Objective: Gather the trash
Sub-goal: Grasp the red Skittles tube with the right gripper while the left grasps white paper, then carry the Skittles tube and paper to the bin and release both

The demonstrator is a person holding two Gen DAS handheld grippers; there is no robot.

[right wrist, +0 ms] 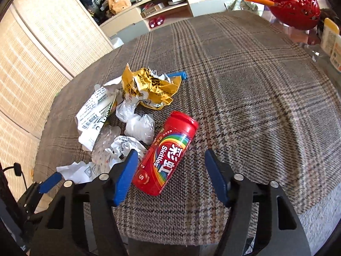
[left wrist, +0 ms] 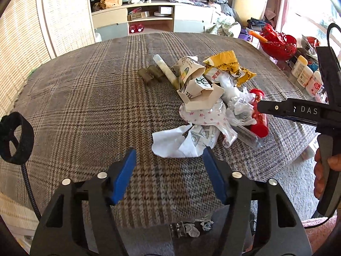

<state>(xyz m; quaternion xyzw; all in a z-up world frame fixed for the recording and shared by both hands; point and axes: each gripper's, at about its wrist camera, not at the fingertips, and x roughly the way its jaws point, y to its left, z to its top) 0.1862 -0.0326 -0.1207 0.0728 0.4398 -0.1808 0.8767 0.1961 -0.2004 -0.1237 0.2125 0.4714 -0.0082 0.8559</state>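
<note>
A pile of crumpled trash is heaped on the plaid-covered surface, a red Skittles tube lying at its edge. Both the left gripper and right gripper are held with jaws apart, nothing clamped.

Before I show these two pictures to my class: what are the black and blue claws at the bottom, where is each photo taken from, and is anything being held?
No robot here: a person carries a hand-held gripper in each hand, each with a wide-angle camera looking along its blue fingers. One picture looks past the left gripper, the other past the right gripper. On the plaid cloth lies trash: a red Skittles bottle, a yellow wrapper, crumpled paper and clear plastic. Both grippers are open and hold nothing; the bottle lies between the right one's fingers, ungripped.
</note>
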